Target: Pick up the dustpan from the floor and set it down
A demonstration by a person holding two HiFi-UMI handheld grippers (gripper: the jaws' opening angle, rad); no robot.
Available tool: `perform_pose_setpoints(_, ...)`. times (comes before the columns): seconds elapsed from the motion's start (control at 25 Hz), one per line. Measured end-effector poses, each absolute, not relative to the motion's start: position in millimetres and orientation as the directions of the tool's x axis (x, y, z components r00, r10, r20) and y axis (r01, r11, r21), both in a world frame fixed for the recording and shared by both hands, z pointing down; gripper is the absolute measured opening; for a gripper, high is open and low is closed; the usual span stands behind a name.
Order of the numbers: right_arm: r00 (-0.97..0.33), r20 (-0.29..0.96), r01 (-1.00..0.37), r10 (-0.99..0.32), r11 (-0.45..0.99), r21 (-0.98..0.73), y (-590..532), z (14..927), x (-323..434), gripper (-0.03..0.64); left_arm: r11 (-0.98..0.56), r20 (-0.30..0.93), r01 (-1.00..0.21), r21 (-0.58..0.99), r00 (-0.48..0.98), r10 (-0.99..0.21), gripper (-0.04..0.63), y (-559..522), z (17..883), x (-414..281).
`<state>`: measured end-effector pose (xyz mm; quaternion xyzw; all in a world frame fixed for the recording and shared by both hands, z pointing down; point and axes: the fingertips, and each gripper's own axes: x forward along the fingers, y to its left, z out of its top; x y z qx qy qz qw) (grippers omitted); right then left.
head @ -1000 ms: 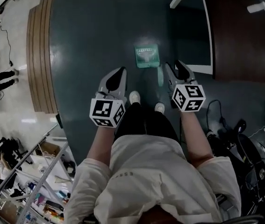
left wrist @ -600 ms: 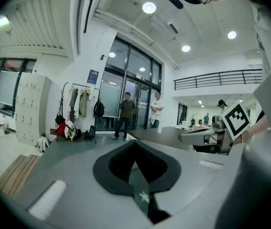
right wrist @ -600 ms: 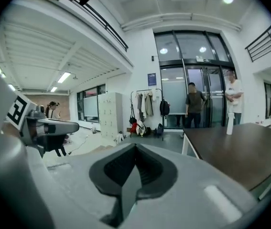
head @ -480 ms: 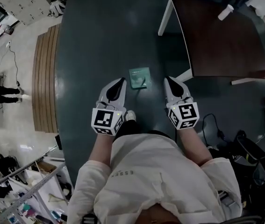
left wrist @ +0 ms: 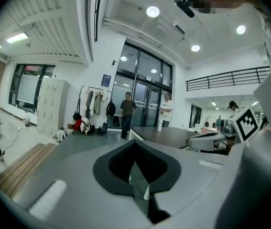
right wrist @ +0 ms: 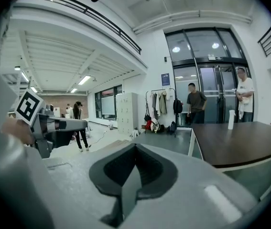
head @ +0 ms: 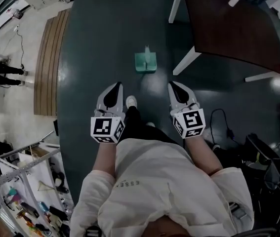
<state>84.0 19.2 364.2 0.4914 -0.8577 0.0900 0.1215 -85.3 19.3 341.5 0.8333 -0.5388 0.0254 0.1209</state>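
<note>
While the head view is showing the dustpan (head: 145, 62) lying on the floor (head: 105, 38), ahead of both fingertips and well apart from them, the left gripper (head: 114, 90) and right gripper (head: 175, 89) are hanging clenched. The left gripper view is showing jaws pressed together on nothing. The right gripper view is showing likewise. Nothing is being carried, so I am judging the dustpan either set down already or not yet picked up

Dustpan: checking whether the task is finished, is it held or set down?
Set down: the dustpan lies on the floor, apart from the left gripper and right gripper.
</note>
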Motion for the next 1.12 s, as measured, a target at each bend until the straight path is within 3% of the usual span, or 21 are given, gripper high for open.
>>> perform_pose_setpoints(0.4, -0.446, 0.295, -0.889, -0.845, 0.455, -0.04, 97, 361, 104, -0.008, -0.415, 0.164, -0.895, 0.163, 0.439, -0.883, 0.014, 99, 338, -76)
perform_pose_setpoints(1.12, -0.422, 0.304, -0.903, -0.854, 0.428, -0.052, 239, 373, 30, -0.009, -0.472, 0.17, -0.863, 0.18, 0.5, -0.85, 0.014, 236, 356, -132)
